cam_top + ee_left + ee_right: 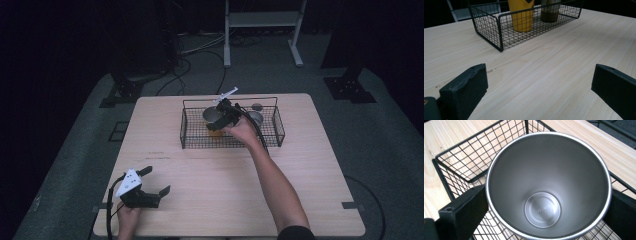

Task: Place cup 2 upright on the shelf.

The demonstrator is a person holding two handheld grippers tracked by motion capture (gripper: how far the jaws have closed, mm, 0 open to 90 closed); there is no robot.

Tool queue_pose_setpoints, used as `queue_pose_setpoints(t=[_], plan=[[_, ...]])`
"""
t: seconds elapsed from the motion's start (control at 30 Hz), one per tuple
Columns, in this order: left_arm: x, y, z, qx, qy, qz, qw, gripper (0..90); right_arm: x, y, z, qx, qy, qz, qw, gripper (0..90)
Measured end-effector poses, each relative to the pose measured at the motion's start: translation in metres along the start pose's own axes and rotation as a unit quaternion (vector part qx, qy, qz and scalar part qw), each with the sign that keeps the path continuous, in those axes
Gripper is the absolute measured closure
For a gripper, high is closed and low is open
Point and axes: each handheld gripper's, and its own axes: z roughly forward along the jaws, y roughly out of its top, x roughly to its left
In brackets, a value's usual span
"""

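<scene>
Left gripper (pixel 157 182) resting at 7 o'clock on the wooden table (pixel 300 165), held by the left hand (pixel 128 216); jaws spread wide with bare tabletop between them, gripping nothing. Wire basket (pixel 278 134) positioned toward 12 o'clock on the table, upright, black mesh walls intact. Inside, in the left gripper view: yellow cup (pixel 521 15) standing upright at the near left end, a metal cup with a dark base (pixel 550 11) upright just beside it to the right. From the high view, a further metal cup (pixel 255 118) seen in the right half of the basket, and a small dark round item (pixel 257 106) at its far wall, kind not discernible. Right gripper (pixel 216 120) reached into the basket's left half, jaws set on either side of a steel cup (pixel 549 185), touching its outer wall near the rim. Steel cup upright, interior empty, base disc visible at 6 o'clock.
</scene>
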Motion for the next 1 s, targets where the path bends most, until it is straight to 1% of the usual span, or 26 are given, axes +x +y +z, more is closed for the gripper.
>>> queue_pose_setpoints(t=[0.17, 0.3, 0.4, 0.47, 0.6, 0.67, 0.77, 0.83, 0.9, 1.0], plan=[[0.0, 0.0, 0.0, 0.0, 0.0, -0.001, 1.0, 0.0, 0.0, 0.001, -0.004, -0.015, 0.002, 0.008, 0.9998, 0.0], [0.0, 0.0, 0.0, 0.001, 0.0, 0.0, 1.0, 0.0, 0.0, 0.002, -0.008, -0.022, 0.001, 0.008, 0.9997, 0.0], [0.0, 0.0, 0.0, 0.001, 0.0, 0.001, 1.0, 0.0, -0.001, 0.002, -0.011, -0.028, 0.005, 0.012, 0.9995, 0.0], [0.0, 0.0, 0.0, 0.0, 0.0, 0.0, 1.0, 0.0, -0.002, 0.002, -0.014, -0.038, 0.01, 0.017, 0.9991, 0.0], [0.0, 0.0, 0.0, 0.001, 0.0, -0.001, 1.0, 0.0, -0.005, 0.002, -0.022, -0.045, 0.008, 0.022, 0.9987, 0.0], [0.0, 0.0, 0.0, -0.001, 0.0, -0.004, 1.0, 0.0, -0.007, 0.002, -0.027, -0.05, 0.01, 0.025, 0.9984, 0.0], [0.0, 0.0, 0.0, 0.002, 0.001, -0.002, 1.0, 0.0, -0.009, 0.001, -0.037, -0.057, 0.015, 0.029, 0.9979, 0.0], [0.0, 0.0, 0.0, 0.003, 0.001, 0.0, 1.0, 0.0, -0.01, 0.0, -0.044, -0.061, 0.014, 0.027, 0.9977, 0.0], [0.0, 0.0, 0.0, 0.003, 0.001, 0.0, 1.0, 0.0, -0.01, -0.002, -0.048, -0.064, 0.018, 0.029, 0.9973, 0.0], [0.0, 0.0, 0.0, 0.003, 0.0, -0.002, 1.0, 0.0, -0.011, -0.004, -0.056, -0.061, 0.02, 0.026, 0.9976, 0.0]])
